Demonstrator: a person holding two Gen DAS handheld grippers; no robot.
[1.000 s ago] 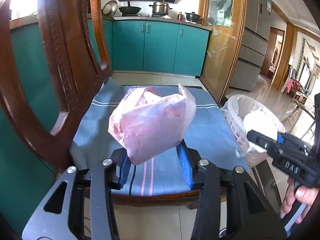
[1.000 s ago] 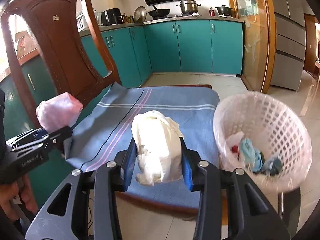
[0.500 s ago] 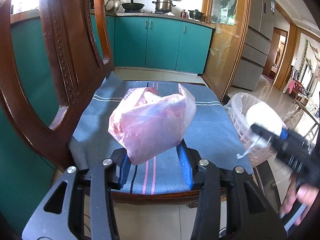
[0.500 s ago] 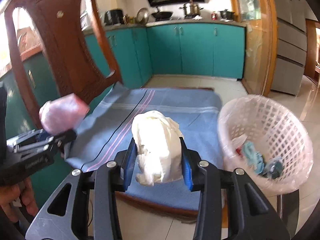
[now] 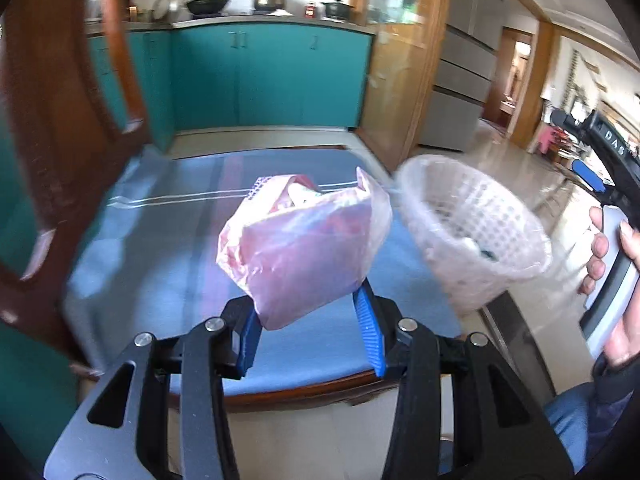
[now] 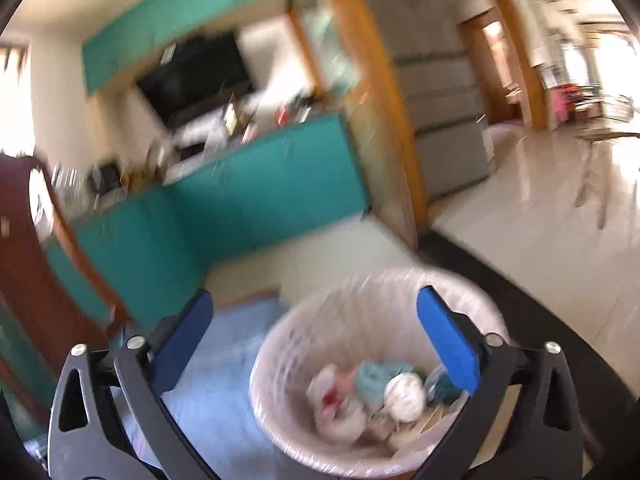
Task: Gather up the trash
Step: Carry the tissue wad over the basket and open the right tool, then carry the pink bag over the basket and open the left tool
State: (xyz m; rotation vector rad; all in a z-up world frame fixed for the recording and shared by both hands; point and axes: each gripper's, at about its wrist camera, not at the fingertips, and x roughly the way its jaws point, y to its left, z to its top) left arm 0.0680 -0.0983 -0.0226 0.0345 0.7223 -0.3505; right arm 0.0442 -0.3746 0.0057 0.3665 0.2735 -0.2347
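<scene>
Basket (image 6: 320, 432) contents blurred; pink bag (image 5: 304, 248) hiding left claw (image 5: 310, 326) grip.

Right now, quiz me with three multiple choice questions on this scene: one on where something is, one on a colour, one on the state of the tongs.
1. Where is the white paper wad?
A. in the basket
B. on the chair's cloth
C. in the right tongs

2. What colour is the bag in the left tongs?
A. green
B. pink
C. black

3. How do the right tongs stand?
A. shut on the wad
B. shut on nothing
C. open

Answers:
1 A, the wad lies among the scraps in the basket.
2 B, the bag is a see-through pink.
3 C, the pads have just been opening and stand wide apart with nothing between them.
</scene>
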